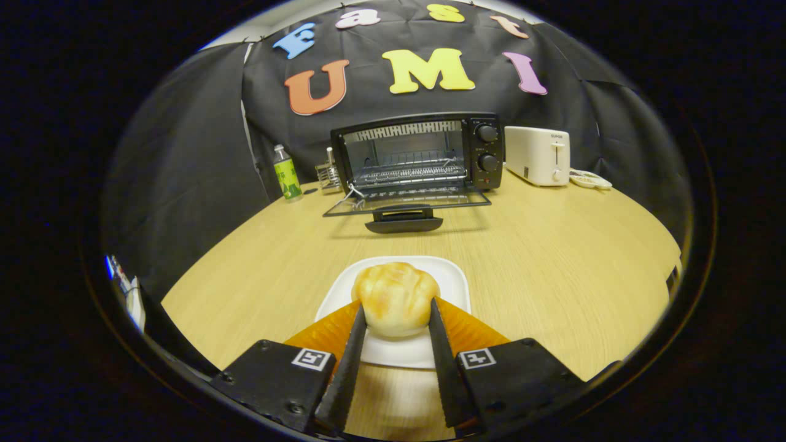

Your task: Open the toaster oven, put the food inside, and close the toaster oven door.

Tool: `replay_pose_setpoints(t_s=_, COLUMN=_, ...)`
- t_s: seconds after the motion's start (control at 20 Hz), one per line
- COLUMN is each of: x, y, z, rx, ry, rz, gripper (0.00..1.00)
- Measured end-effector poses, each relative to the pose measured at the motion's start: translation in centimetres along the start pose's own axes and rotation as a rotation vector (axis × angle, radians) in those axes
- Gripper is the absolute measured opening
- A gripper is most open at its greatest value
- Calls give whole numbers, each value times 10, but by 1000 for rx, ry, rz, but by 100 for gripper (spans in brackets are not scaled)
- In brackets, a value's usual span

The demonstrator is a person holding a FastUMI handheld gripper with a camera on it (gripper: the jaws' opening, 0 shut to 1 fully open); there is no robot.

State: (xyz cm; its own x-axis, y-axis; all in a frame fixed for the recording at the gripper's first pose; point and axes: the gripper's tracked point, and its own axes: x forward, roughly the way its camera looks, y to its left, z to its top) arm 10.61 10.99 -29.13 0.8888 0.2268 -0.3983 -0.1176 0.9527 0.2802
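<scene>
Gripping bread roll (395, 305) between both fingers of claw (396, 314), clamping for lifting | resting over white plate (451, 279) on bench (552, 245) | facing toaster oven (417, 153) beyond plate, door (406, 201) lying open for loading

At the bottom of the frame the gripper (396, 319) shows two black, blocky carriages, left and right, each with a small white square tag printed with a black pattern on its top face. Dark screws sit in the left block's corners. Two long, thin black fingers (347, 362) with finely toothed inner edges run forward, each backed by an orange ribbed wedge.
</scene>
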Motion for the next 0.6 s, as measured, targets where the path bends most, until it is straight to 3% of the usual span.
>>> replay_pose_setpoints(t_s=0.15, x=-6, y=13, z=32, rx=95, ry=-69, rz=42, gripper=51)
replay_pose_setpoints(t_s=0.3, x=2, y=23, z=71, rx=244, ry=-125, rz=82, gripper=47)
replay_pose_setpoints(t_s=0.45, x=22, y=31, z=112, rx=435, ry=-152, rz=126, gripper=46)
replay_pose_setpoints(t_s=0.6, x=50, y=26, z=150, rx=523, ry=-194, rz=106, gripper=46)
